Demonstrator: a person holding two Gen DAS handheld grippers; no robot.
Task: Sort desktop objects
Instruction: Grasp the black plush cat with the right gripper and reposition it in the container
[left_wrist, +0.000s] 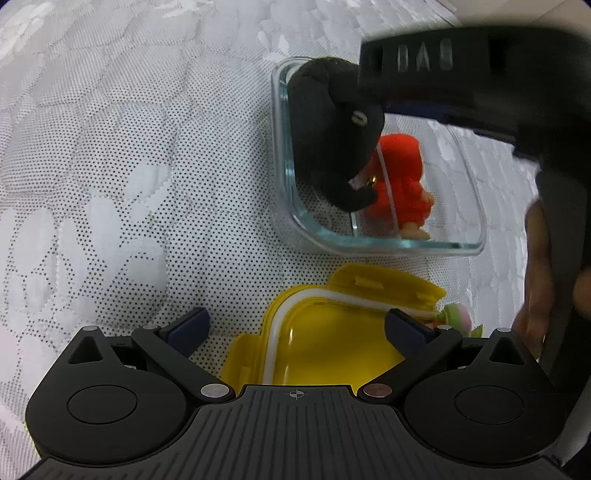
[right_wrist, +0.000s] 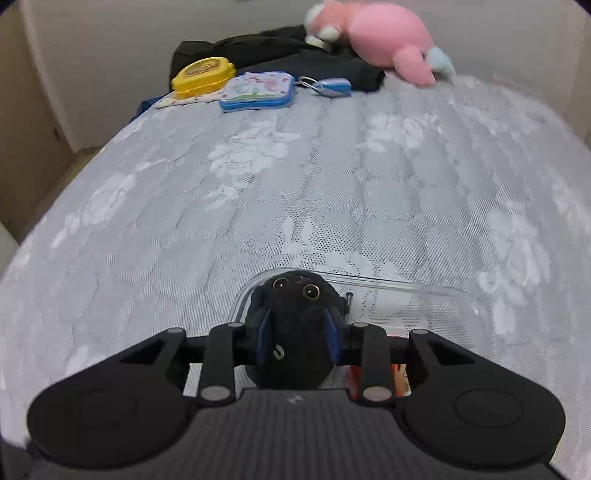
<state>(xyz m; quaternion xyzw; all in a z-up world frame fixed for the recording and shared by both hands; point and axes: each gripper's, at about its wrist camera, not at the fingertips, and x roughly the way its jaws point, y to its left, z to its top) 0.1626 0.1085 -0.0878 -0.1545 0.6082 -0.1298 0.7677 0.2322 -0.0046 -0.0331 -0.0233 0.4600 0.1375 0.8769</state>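
Note:
My right gripper (right_wrist: 298, 338) is shut on a black plush toy (right_wrist: 295, 325) with round eyes and holds it over the left end of a clear glass container (right_wrist: 424, 291). In the left wrist view the black plush toy (left_wrist: 332, 133) hangs inside the glass container (left_wrist: 388, 242), beside a red plush figure (left_wrist: 402, 177) that lies in it. My left gripper (left_wrist: 295, 328) is open and empty above a yellow lid (left_wrist: 332, 339) lying on the white patterned cover. The right gripper's body fills the upper right of that view.
A small pink and green toy (left_wrist: 458, 317) lies beside the yellow lid. At the far end of the bed are a yellow box (right_wrist: 203, 75), a blue-edged pouch (right_wrist: 258, 90), a blue keyring item (right_wrist: 330, 86), black fabric (right_wrist: 295, 51) and a pink plush (right_wrist: 384, 37).

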